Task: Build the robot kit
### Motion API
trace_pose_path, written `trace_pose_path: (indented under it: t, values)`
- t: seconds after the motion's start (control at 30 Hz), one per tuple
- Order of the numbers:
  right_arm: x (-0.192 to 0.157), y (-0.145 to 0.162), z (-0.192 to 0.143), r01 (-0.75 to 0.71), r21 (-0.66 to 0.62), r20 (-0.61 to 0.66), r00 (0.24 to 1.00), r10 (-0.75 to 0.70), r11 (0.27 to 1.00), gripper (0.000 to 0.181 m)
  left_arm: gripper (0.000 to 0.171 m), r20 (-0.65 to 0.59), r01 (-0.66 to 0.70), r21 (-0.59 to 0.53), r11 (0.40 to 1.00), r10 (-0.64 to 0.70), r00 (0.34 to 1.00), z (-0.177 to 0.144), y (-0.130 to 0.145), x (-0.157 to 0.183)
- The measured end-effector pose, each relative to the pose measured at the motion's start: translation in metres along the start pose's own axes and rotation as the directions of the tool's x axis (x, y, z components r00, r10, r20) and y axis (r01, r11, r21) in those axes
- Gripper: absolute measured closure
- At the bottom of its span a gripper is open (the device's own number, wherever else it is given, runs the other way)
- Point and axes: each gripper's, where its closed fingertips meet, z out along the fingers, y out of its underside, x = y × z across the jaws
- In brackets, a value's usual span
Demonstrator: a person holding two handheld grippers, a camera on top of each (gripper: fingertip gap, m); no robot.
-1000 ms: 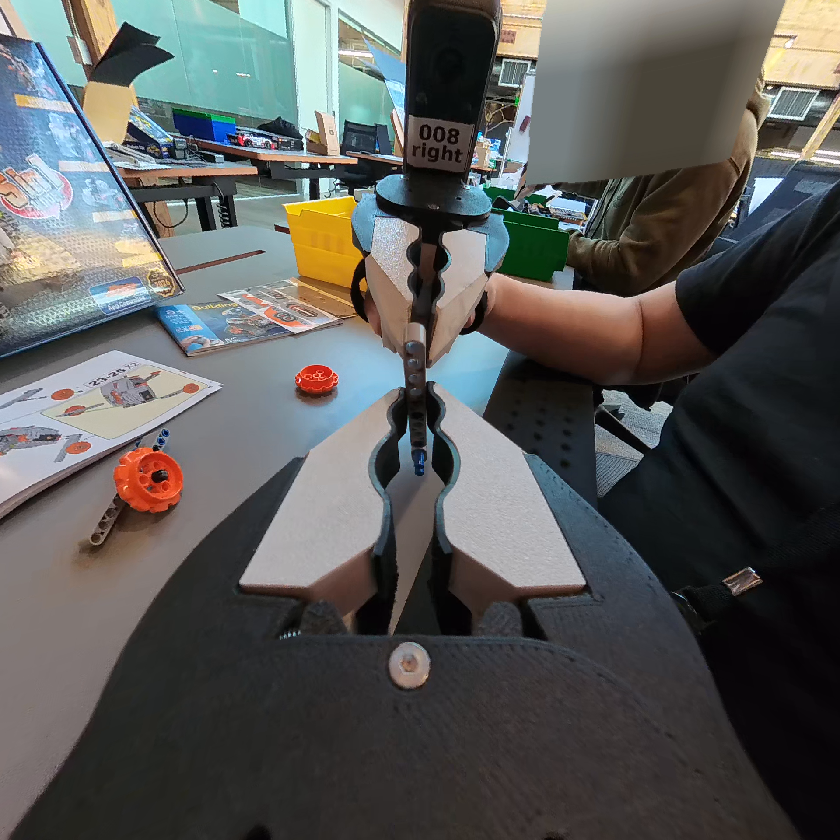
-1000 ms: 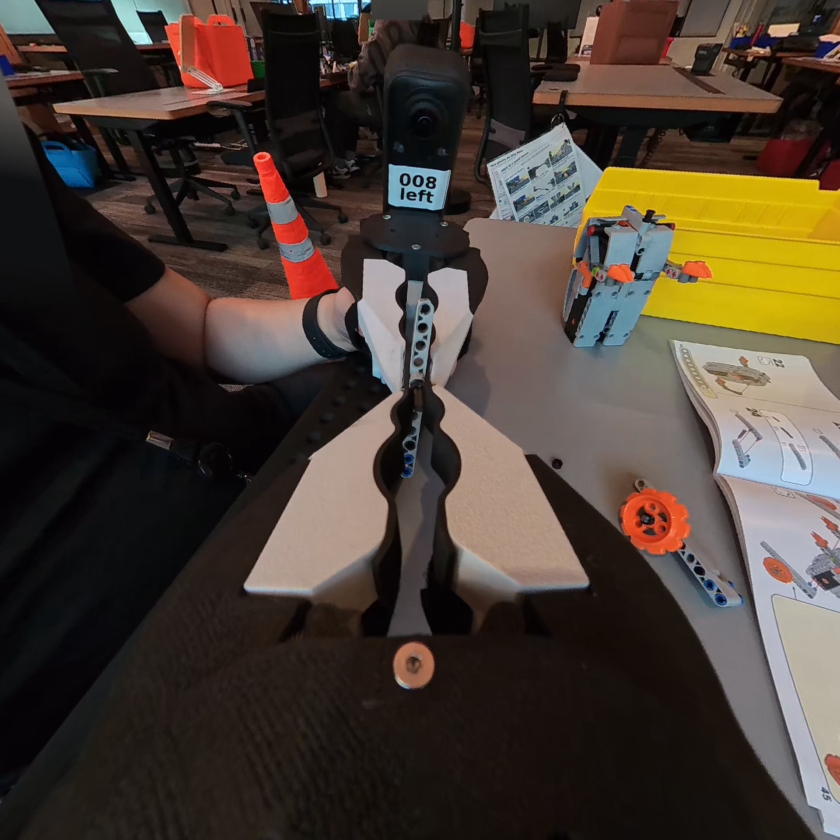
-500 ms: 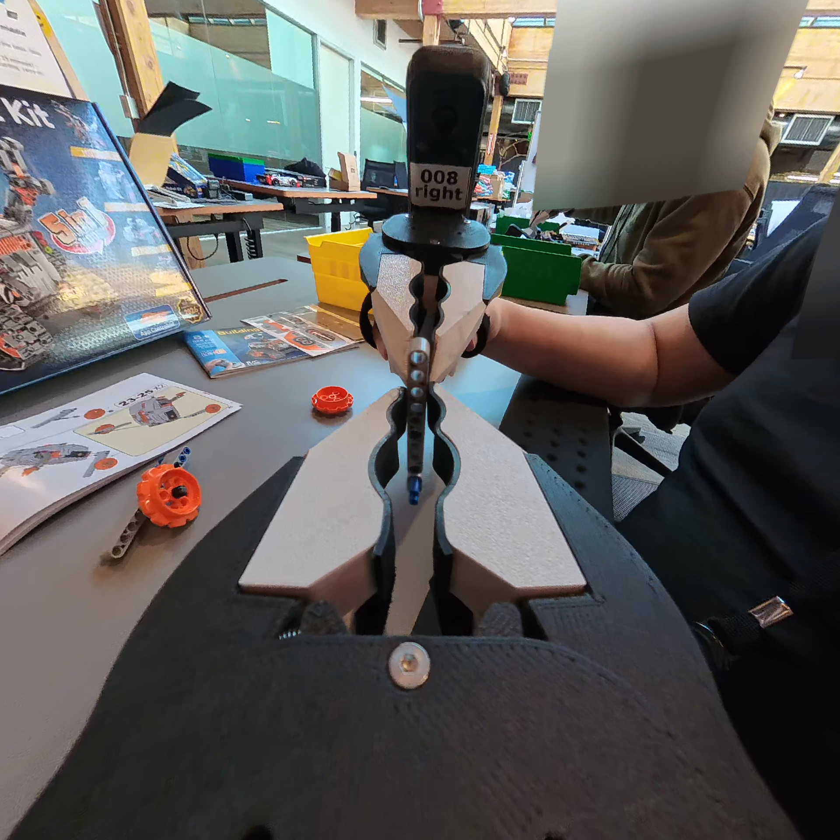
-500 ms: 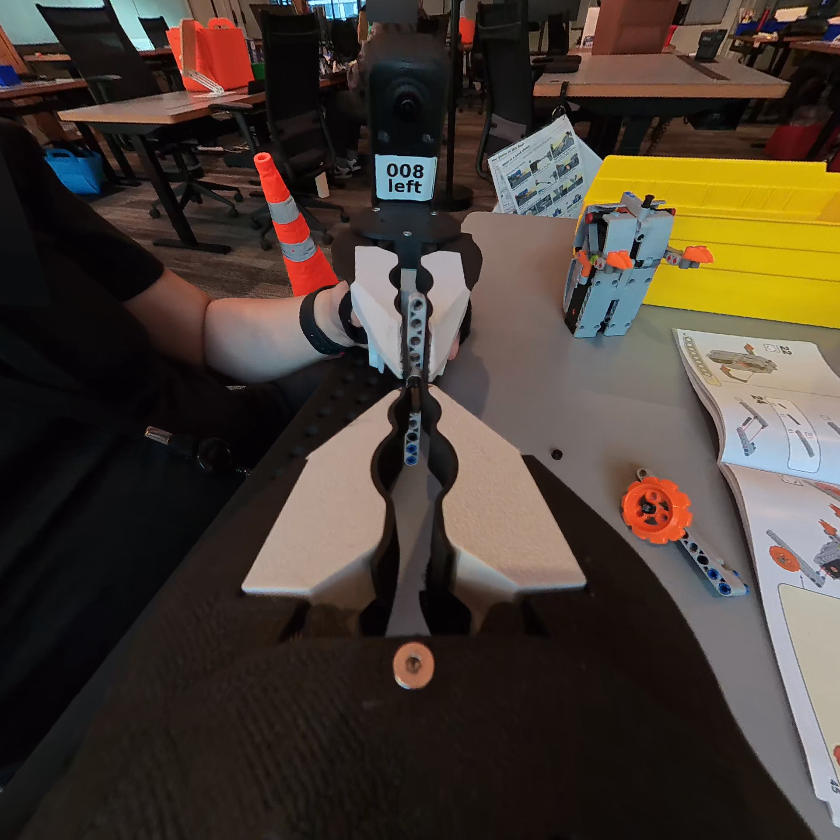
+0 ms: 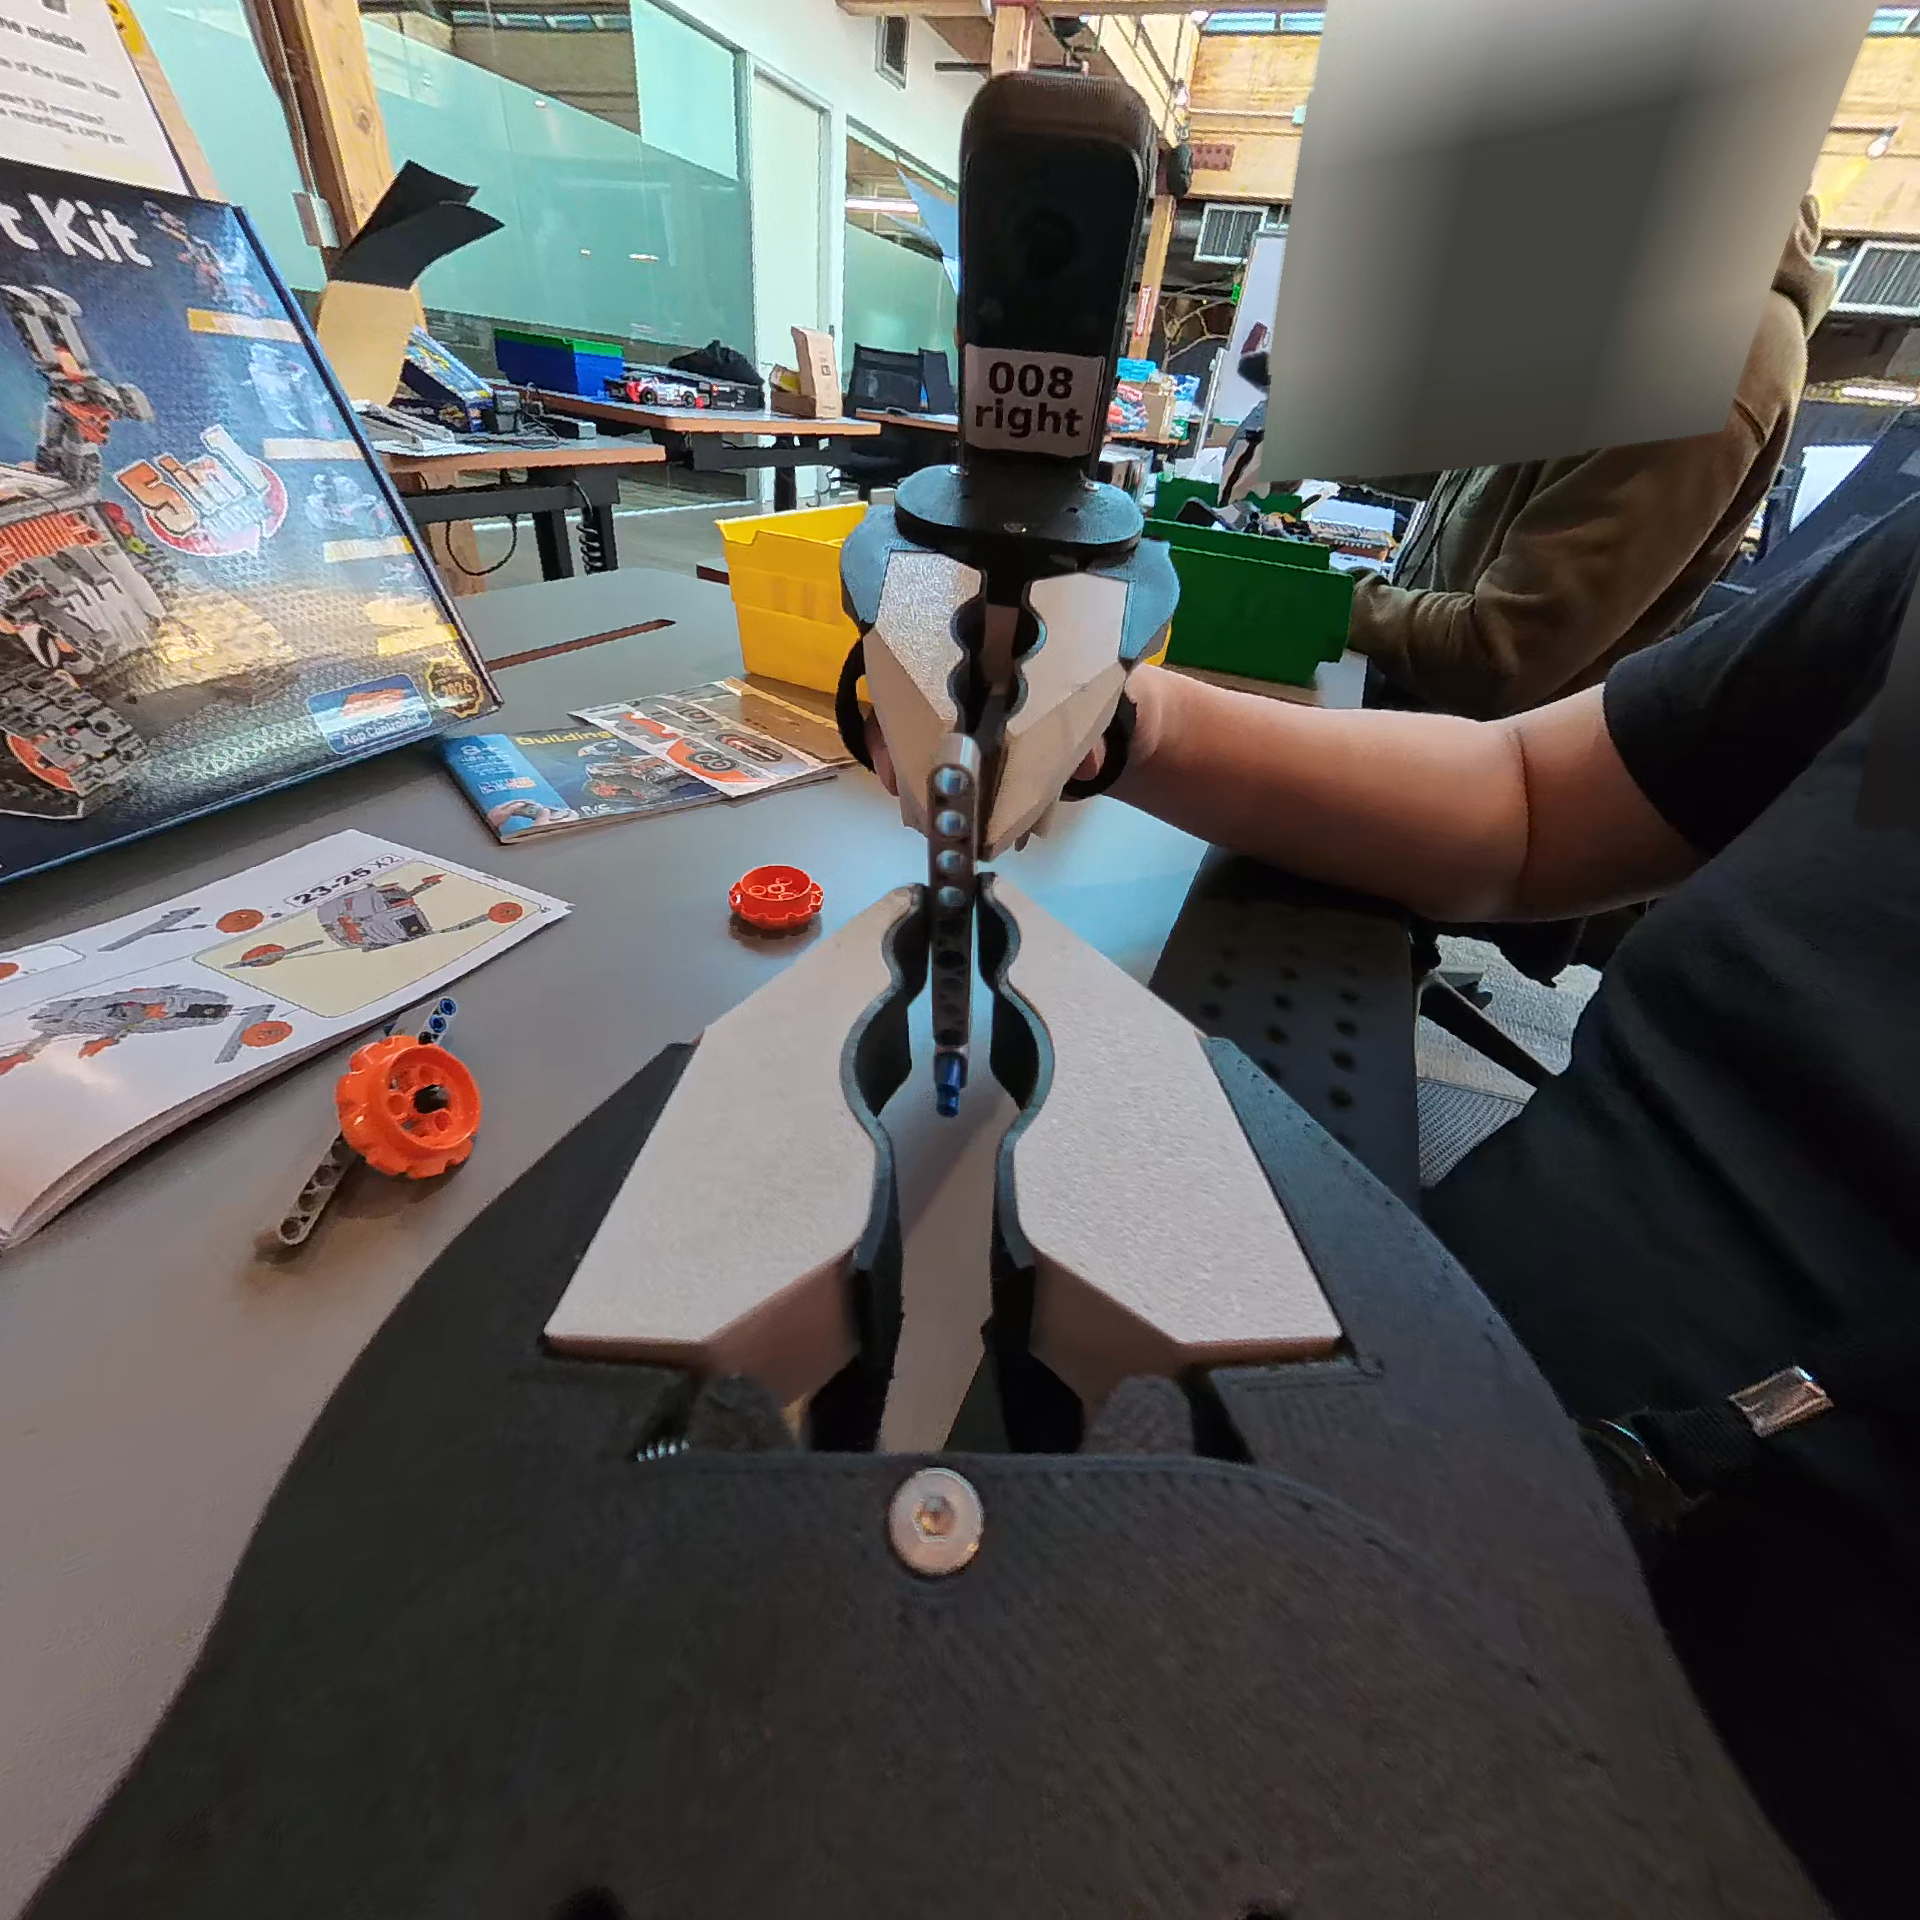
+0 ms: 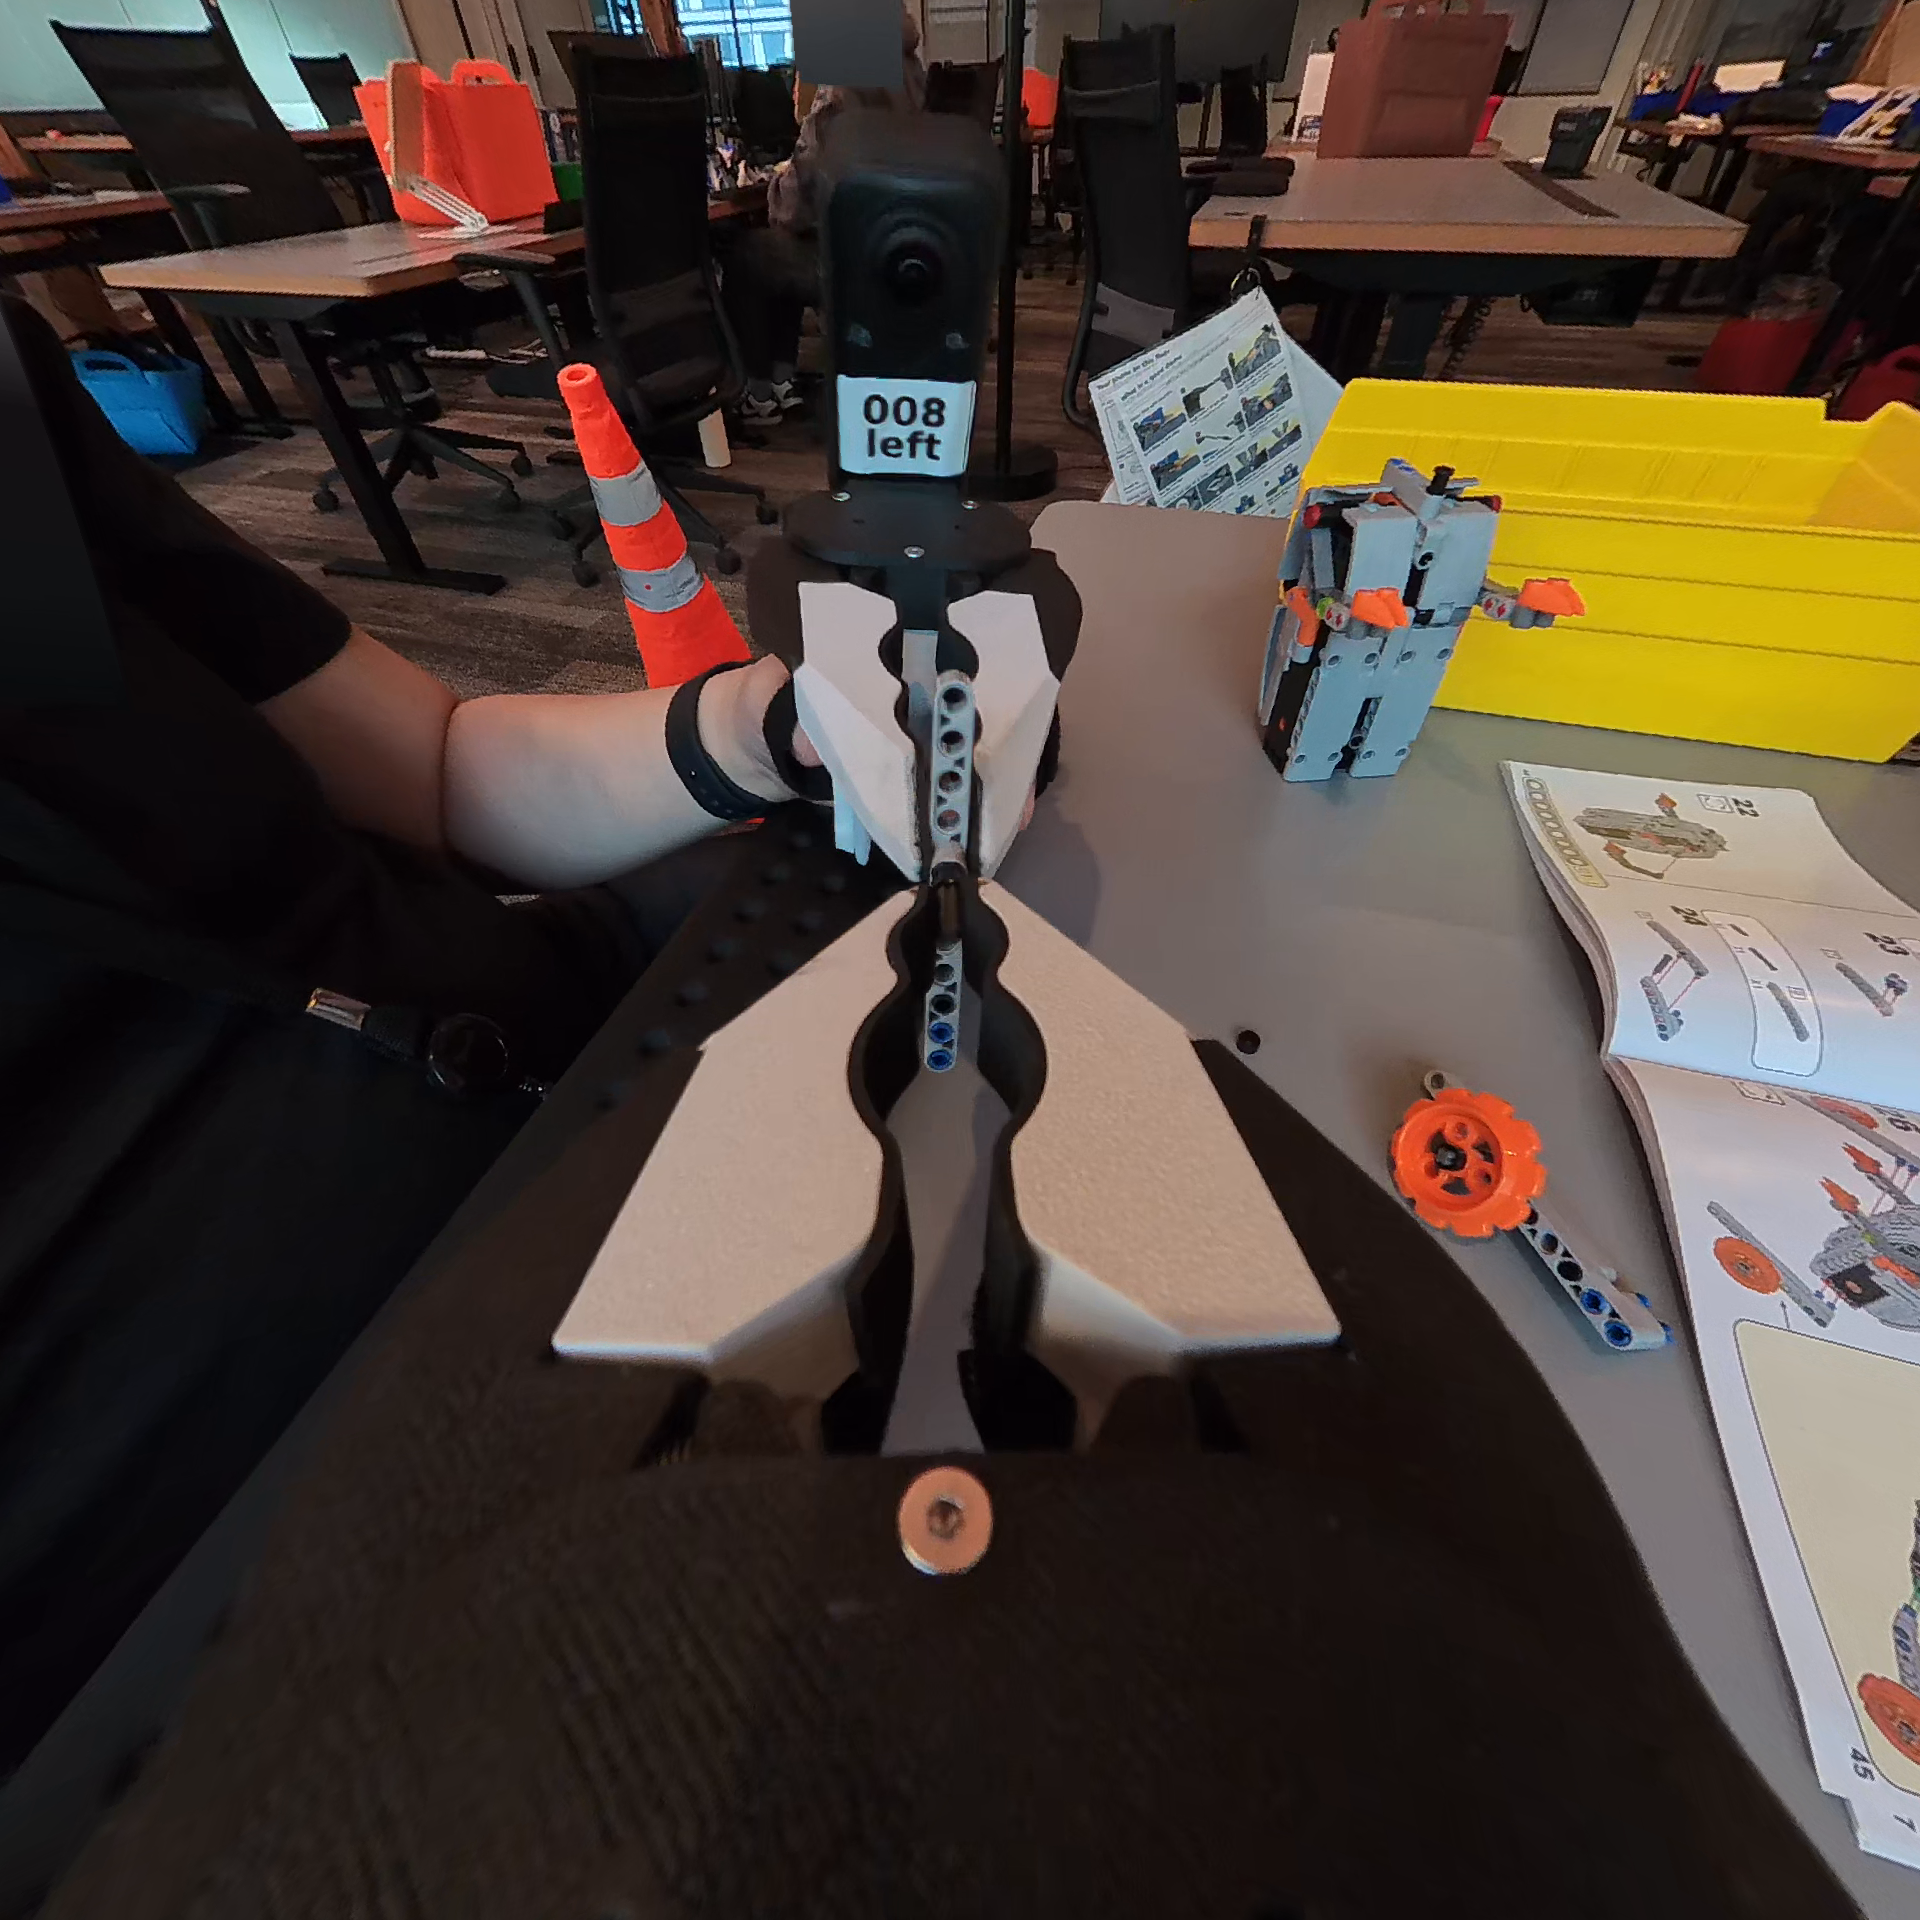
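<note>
Held above the worktop (image 6: 1195, 790), a grey holed beam (image 5: 951, 935) runs lengthwise from left gripper (image 5: 948, 914) to right gripper (image 6: 951, 914), both jaws clenched on its ends, blue pins (image 6: 940, 1044) at the right gripper's end.

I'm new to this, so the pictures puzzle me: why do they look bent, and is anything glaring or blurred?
Left wrist view: wide-angle bending at the edges, sheen on the kit box, a patch blurred afterwards. Right wrist view: same bending, dark left edge, sharp grey beam.
</note>
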Motion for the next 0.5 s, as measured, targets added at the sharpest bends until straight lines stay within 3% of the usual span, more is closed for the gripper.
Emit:
trace_pose_path:
  t: [0.5]
  values:
    - [-0.0008,0.0043,0.0027,-0.010,-0.028,0.005,1.000,0.010,1.000,0.179,0.166,-0.004,-0.002,-0.033,0.999,0.002,1.000,0.0000,0.0046,0.0012]
